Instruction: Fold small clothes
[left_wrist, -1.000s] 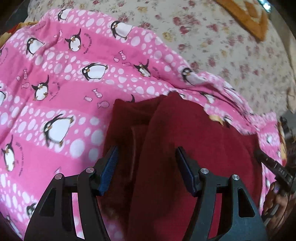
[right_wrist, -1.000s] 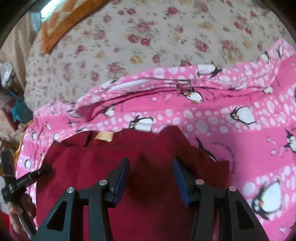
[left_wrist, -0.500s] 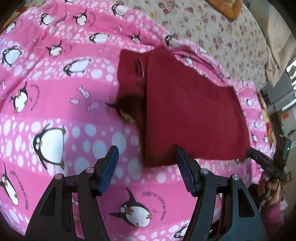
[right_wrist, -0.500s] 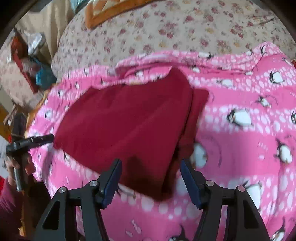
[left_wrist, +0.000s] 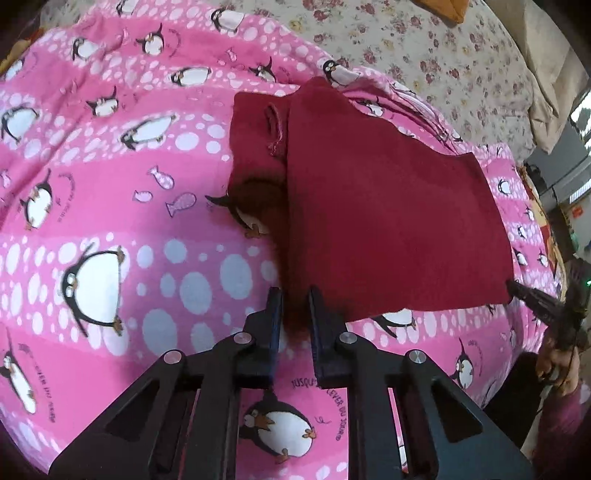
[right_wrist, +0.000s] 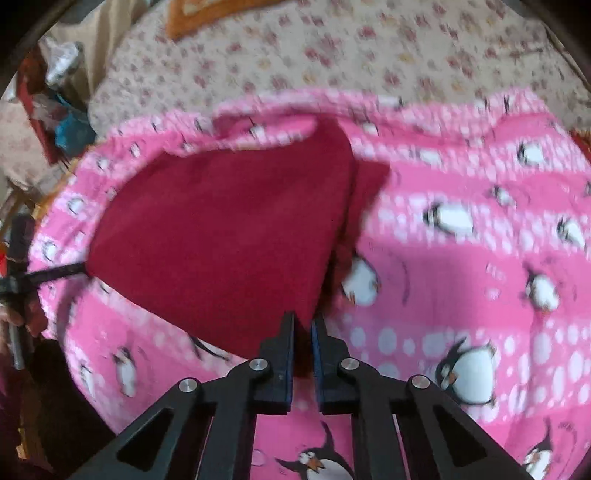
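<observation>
Only readable text: small dark curved lettering printed on pink fleece penguin-print blanket (left_wrist: 122, 229), arcing over penguin nearest left camera, roughly "JUSQU'... LEVER DU JOUR" (left_wrist: 317, 402), middle part hidden behind gripper finger. Same kind of tiny caption beside other penguins, too small and warped to read. Right view blurred, nothing legible. Dark red garment: no readable label.

Your right wrist view is smeared all over, so the penguins on the pink blanket (right_wrist: 461, 258) are mush. The dark red garment (left_wrist: 388, 221) hides a penguin under its fold, and the clutter (right_wrist: 55, 92) at the left edge is too blurred to name.
</observation>
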